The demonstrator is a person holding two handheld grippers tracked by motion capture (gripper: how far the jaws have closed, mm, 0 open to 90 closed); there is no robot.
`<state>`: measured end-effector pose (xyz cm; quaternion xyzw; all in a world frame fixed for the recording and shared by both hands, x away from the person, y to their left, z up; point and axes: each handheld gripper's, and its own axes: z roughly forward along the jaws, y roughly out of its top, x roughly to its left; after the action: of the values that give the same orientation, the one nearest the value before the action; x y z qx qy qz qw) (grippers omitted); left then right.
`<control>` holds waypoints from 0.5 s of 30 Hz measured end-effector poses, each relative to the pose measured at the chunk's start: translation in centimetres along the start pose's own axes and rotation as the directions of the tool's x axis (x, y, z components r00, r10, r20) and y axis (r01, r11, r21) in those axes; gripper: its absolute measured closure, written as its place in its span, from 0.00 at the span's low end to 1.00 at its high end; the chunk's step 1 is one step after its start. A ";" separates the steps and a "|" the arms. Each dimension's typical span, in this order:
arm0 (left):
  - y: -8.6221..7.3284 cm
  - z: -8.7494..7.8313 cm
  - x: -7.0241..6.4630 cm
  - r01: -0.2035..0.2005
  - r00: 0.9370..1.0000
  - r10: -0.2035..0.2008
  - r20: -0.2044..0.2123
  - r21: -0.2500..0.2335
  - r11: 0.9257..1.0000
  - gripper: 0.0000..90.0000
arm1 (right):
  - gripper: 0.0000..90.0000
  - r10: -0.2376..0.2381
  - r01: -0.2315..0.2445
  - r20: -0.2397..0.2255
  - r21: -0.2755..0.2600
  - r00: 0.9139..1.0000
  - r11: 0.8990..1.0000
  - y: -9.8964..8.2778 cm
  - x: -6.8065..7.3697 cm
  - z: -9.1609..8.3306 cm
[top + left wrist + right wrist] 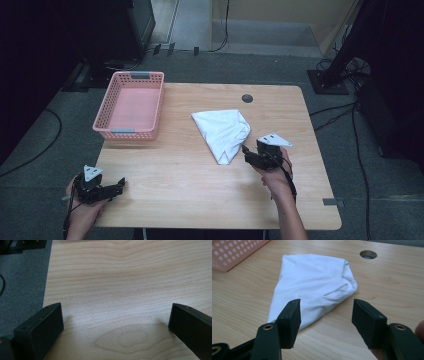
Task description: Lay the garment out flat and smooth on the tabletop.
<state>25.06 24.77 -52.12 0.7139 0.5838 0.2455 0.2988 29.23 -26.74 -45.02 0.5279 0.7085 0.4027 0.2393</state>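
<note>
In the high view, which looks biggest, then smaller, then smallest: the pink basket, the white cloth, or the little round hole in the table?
1. pink basket, biggest
2. white cloth, a bit smaller
3. round hole, by far the smallest

The basket and cloth look fairly close in size.

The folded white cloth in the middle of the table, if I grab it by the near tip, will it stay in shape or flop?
The folded white fabric cloth would probably flop: its soft creases and rumpled far edge suggest limp fabric. Lifted by the near tip, the loose folds would likely open and hang. It looks thin and light, so a push across the smooth wooden table would probably bunch it rather than slide it whole.
</note>
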 end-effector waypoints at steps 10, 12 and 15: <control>0.0 0.0 0.1 -0.005 1.000 0.005 0.005 0.001 1.000 0.00 | 0.62 -0.039 0.039 0.043 0.015 0.998 0.999 0.5 2.2 3.5; 0.0 0.0 0.1 -0.005 1.000 0.005 0.005 0.001 1.000 0.00 | 0.63 -0.028 0.027 0.034 0.026 0.999 0.999 0.5 2.3 4.2; 0.0 0.0 0.1 -0.005 1.000 0.005 0.005 0.001 1.000 0.00 | 0.65 -0.034 0.032 0.031 0.040 0.999 0.999 0.7 2.6 5.2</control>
<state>25.02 24.84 -52.11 0.7162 0.5813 0.2440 0.2992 32.72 -22.57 -47.17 0.5270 0.7211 0.3761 0.2465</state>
